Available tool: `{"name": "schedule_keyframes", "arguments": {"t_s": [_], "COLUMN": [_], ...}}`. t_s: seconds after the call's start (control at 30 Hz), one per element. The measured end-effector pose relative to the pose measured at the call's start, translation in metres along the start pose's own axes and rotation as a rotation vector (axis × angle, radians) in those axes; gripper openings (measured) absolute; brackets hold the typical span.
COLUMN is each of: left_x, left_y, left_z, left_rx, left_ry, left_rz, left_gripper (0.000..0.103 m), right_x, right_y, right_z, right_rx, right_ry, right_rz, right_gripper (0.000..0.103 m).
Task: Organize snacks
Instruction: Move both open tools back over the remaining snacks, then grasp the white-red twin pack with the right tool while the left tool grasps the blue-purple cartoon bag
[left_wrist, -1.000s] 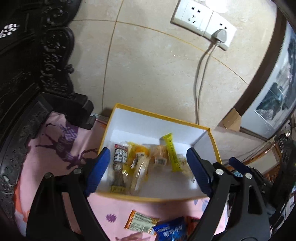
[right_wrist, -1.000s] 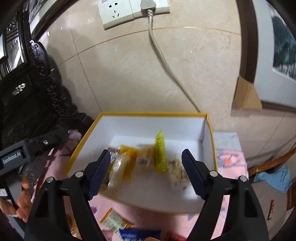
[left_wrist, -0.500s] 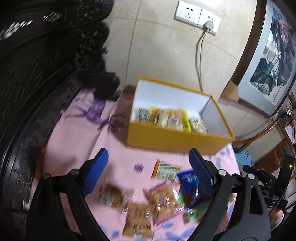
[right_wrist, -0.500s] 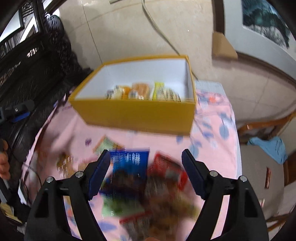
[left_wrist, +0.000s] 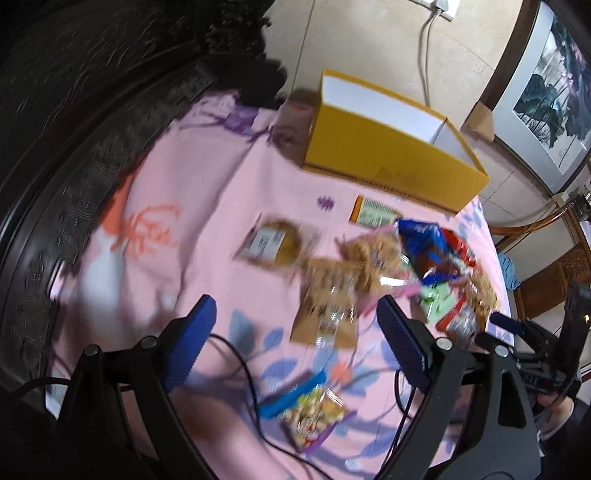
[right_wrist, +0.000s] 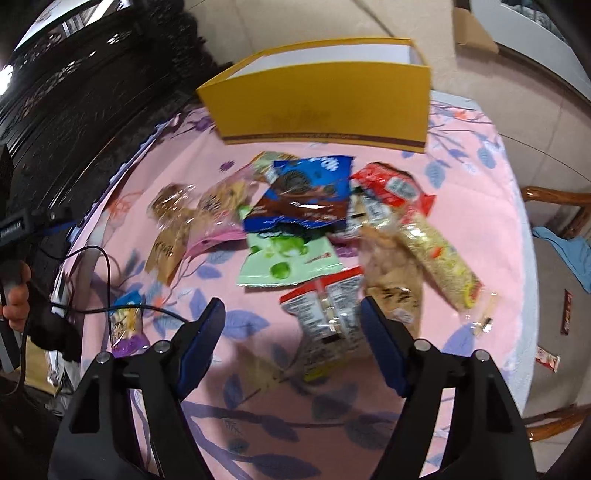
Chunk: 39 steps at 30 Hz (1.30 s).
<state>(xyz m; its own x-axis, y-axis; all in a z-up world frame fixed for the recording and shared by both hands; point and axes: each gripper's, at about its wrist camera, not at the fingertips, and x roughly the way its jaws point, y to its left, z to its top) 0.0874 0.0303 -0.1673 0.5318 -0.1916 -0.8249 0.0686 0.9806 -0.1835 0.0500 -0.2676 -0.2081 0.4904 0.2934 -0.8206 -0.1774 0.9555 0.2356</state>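
Note:
A yellow box (left_wrist: 388, 155) (right_wrist: 325, 107) stands at the far side of the pink tablecloth. Loose snack packets lie in front of it: a blue cookie bag (right_wrist: 306, 195), a green packet (right_wrist: 288, 258), a red packet (right_wrist: 391, 184), a clear red-edged packet (right_wrist: 328, 314), a long cracker pack (right_wrist: 439, 262) and brown packets (left_wrist: 328, 295) (right_wrist: 177, 229). A small purple-edged packet (left_wrist: 314, 417) lies nearest. My left gripper (left_wrist: 297, 343) is open and empty above the near cloth. My right gripper (right_wrist: 291, 339) is open and empty, just short of the clear packet.
A dark carved cabinet (left_wrist: 74, 110) lines the left side. Black cables (left_wrist: 236, 354) trail over the near cloth. A wooden chair (right_wrist: 554, 221) with a blue cloth stands at the right. A wall with a socket and cord (left_wrist: 428, 55) is behind the box.
Both grippers have pulled back and tilted down from over the box. The view went from the snacks inside the box to the loose packets on the cloth. Both stayed open.

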Motion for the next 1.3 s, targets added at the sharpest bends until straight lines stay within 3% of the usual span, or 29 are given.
{"name": "schedule_keyframes", "arguments": {"t_s": [0.33, 0.47, 0.67, 0.83, 1.13, 1.3], "left_x": [-0.004, 0.001, 0.015, 0.033, 0.054, 0.063], "left_y": [0.018, 0.011, -0.015, -0.023, -0.028, -0.043], "left_z": [-0.037, -0.050, -0.071, -0.082, -0.094, -0.107], "left_rx": [0.021, 0.088, 0.245, 0.320, 0.475, 0.628], "left_ry": [0.052, 0.078, 0.093, 0.111, 0.116, 0.117], "left_rz": [0.024, 0.021, -0.012, -0.043, -0.041, -0.022], "left_gripper": [0.090, 0.090, 0.090, 0.090, 0.090, 0.090], "right_x": [0.042, 0.057, 0.053, 0.054, 0.059, 0.063], "right_y": [-0.002, -0.008, -0.003, -0.001, 0.002, 0.007], "right_z": [0.006, 0.004, -0.004, -0.010, -0.012, -0.011], "right_rx": [-0.137, -0.125, -0.131, -0.168, -0.159, -0.159], "right_ry": [0.062, 0.105, 0.079, 0.066, 0.050, 0.062], "right_rz": [-0.114, -0.122, -0.142, -0.152, -0.137, -0.102], "right_gripper": [0.073, 0.070, 0.069, 0.069, 0.082, 0.098]}}
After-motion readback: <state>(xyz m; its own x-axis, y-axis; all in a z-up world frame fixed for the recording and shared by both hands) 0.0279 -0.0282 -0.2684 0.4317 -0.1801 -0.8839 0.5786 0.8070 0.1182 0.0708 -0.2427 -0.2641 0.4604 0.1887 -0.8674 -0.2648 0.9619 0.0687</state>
